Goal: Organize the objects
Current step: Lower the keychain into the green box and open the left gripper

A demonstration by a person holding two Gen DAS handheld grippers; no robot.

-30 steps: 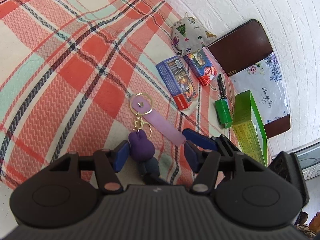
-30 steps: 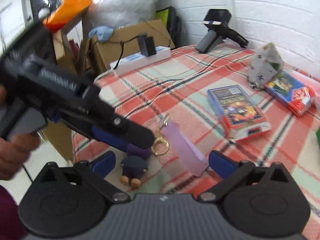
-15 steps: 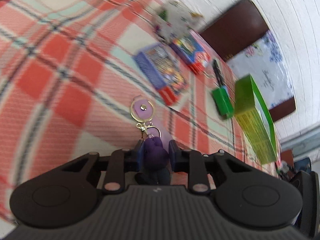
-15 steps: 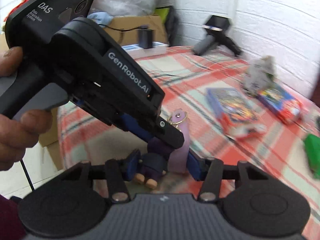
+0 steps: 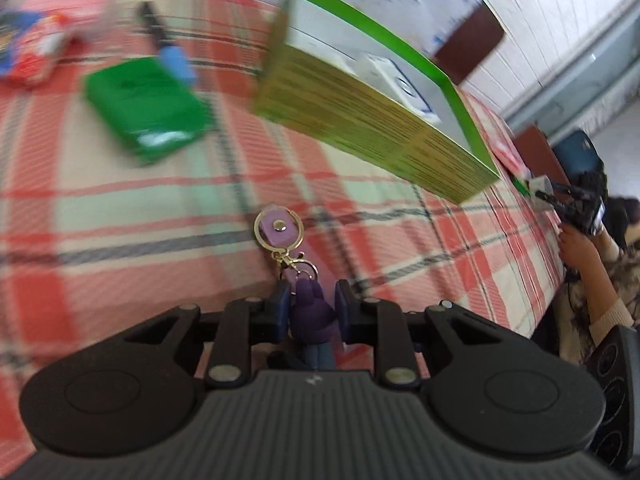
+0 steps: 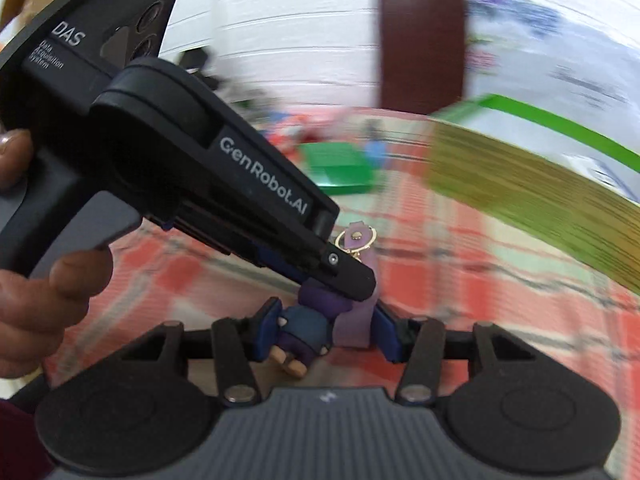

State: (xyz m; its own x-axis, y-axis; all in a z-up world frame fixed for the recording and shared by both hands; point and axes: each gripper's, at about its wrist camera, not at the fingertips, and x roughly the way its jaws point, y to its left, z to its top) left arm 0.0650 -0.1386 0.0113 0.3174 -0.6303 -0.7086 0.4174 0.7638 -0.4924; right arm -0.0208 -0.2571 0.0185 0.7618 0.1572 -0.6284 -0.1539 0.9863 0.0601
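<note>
Between the blue pads of both grippers sits a purple figure keychain (image 5: 310, 312), a small purple-headed doll with a dark blue body and tan feet. Its gold ring and lilac strap (image 5: 279, 230) stick out forward over the plaid cloth (image 5: 120, 216) that covers the bench. The left gripper (image 5: 309, 307) has its jaws clenched on the doll's purple head. The right gripper (image 6: 326, 330) has its jaws closed around the doll's body and the lilac strap beside it, with the pads touching both.

From the right wrist view, the left gripper's black body crosses the frame, held by a hand (image 6: 44, 280). White lettering on it reads "GenRobot.AI" and "DAS", with a smaller blurred line that seems to read "Data Acquisition System".

Beyond the keychain, a green box (image 5: 380, 108) stands open on the cloth, its yellow-green side carrying rows of print too blurred to read. Inside it lies a white packet (image 5: 394, 80) with blue markings. Left of the box lies a flat green case (image 5: 146, 106), and a dark pen (image 5: 154, 26) lies just behind it. A red and blue card box (image 5: 30, 54) lies at the far left, blurred.
</note>
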